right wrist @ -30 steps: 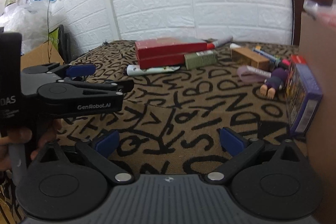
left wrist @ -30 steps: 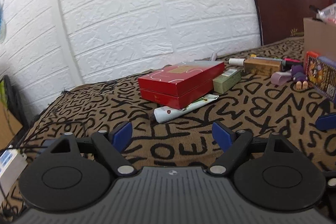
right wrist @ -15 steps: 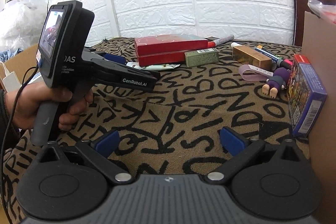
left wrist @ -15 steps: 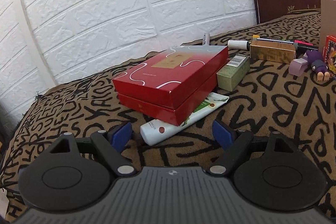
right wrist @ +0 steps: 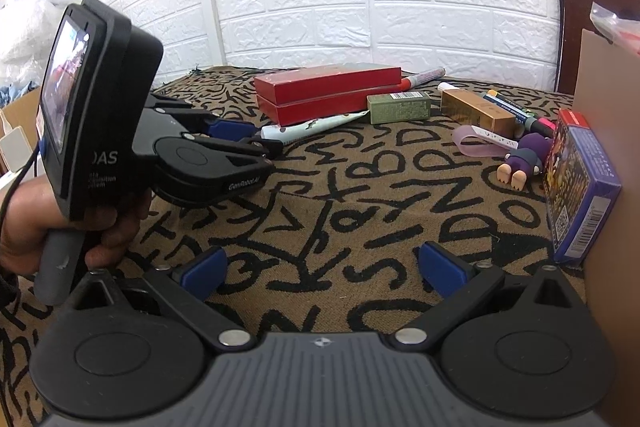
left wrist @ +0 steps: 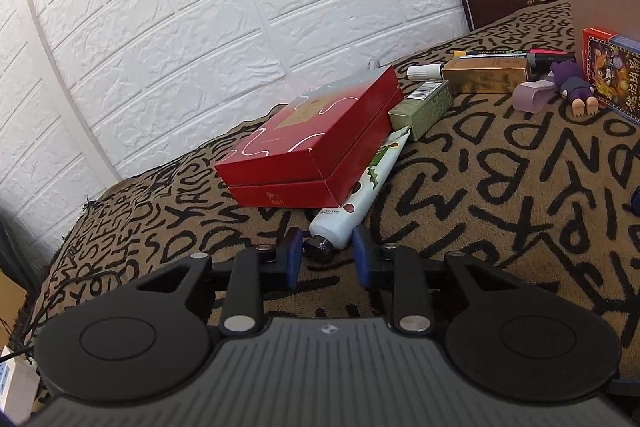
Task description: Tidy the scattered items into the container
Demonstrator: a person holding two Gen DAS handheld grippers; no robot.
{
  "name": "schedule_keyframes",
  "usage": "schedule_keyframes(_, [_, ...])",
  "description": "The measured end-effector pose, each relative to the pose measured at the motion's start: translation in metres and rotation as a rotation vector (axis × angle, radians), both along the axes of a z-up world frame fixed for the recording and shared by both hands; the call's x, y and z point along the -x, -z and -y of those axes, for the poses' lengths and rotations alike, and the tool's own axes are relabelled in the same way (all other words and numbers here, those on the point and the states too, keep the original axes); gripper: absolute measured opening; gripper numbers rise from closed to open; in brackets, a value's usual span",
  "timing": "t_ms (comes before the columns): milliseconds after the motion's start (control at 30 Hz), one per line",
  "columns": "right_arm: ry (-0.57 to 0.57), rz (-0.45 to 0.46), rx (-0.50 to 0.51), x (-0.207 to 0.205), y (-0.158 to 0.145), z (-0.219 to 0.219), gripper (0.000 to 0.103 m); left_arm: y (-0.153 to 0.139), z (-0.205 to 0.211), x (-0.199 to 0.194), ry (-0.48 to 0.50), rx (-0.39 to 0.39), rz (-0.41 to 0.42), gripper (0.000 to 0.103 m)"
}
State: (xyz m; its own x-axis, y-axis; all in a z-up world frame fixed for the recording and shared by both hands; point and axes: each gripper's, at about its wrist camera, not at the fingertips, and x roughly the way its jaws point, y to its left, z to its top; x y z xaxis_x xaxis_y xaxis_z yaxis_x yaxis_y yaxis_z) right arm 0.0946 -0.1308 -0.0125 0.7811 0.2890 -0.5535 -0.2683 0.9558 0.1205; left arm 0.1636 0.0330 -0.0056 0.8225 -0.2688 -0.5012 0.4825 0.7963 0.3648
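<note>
The counter, under its letter-patterned cloth, still carries nearly everything, so I judge the tidying barely begun. The cardboard container stands at the right edge; I cannot see into it, though a clear bag shows above its rim. Largest of the loose things is the red box toward the far edge by the wall, with the green carton touching its right side and the gold carton and markers further right. The blue card box leans against the container wall, with the purple figure and lilac strap just beside it. The white tube lies half tucked under the red box's near corner, cap end toward me. My left gripper is down at that cap: its jaws are closing, the cap sits between them, but a gap shows on each side, so I have no hold yet. My right gripper hangs above bare cloth near the container, jaws wide apart and empty. Every item in sight is left to move, the tube first.
</note>
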Motion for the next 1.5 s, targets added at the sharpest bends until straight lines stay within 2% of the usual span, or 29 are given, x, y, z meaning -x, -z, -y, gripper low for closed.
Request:
schedule_keyframes(200, [0.0,0.0,0.004,0.001,-0.001,-0.001,0.103,-0.001,-0.001,-0.005,0.001,0.014,-0.006,0.028])
schedule_keyframes(367, [0.0,0.0,0.003,0.0,-0.001,-0.001,0.103,-0.006,-0.009,-0.003,0.019,0.094,-0.048,0.024])
schedule_keyframes(500, [0.0,0.001,0.004,0.0,-0.001,-0.002,0.103,-0.007,-0.009,0.012,0.037,0.118,-0.056,0.022])
schedule_keyframes(533, [0.0,0.002,0.001,0.0,0.0,-0.002,0.103,-0.008,-0.011,0.016,0.044,0.127,-0.061,0.017])
schedule_keyframes(633, [0.016,0.005,-0.012,-0.001,-0.001,0.001,0.103,-0.009,-0.015,0.024,0.047,0.156,-0.082,0.018])
schedule_keyframes(733, [0.086,0.01,-0.027,-0.008,-0.002,0.006,0.103,-0.007,-0.016,0.025,-0.002,0.152,-0.082,0.018])
schedule_keyframes(800, [0.158,0.014,-0.046,-0.019,-0.005,0.01,0.103,-0.005,-0.009,0.023,-0.05,0.112,-0.06,0.018])
schedule_keyframes(900, [0.25,0.052,-0.035,-0.037,-0.009,0.015,0.103,-0.002,0.003,0.023,-0.048,0.051,-0.02,0.017])
schedule_keyframes(1000, [0.322,0.123,-0.032,-0.052,-0.014,0.021,0.103,0.001,0.007,0.021,-0.046,0.033,-0.008,0.017])
schedule_keyframes(1100, [0.256,0.183,-0.044,-0.068,-0.019,0.023,0.103,0.001,0.006,0.018,-0.046,0.052,-0.02,0.018])
schedule_keyframes(1167, [0.205,0.162,0.004,-0.08,-0.019,0.02,0.103,0.001,0.004,0.016,-0.054,0.069,-0.027,0.023])
schedule_keyframes(1200, [0.216,0.138,0.027,-0.084,-0.018,0.02,0.103,0.0,0.002,0.016,-0.062,0.075,-0.028,0.025])
schedule_keyframes(1233, [0.227,0.132,0.017,-0.083,-0.017,0.022,0.103,0.0,0.001,0.016,-0.068,0.08,-0.028,0.028])
schedule_keyframes(1367, [0.246,0.116,-0.177,-0.07,-0.009,0.039,0.103,-0.001,-0.005,0.017,-0.071,0.094,-0.032,0.029])
schedule_keyframes(1500, [0.253,0.057,-0.227,-0.079,-0.004,0.041,0.103,-0.001,-0.008,0.017,-0.068,0.103,-0.037,0.029])
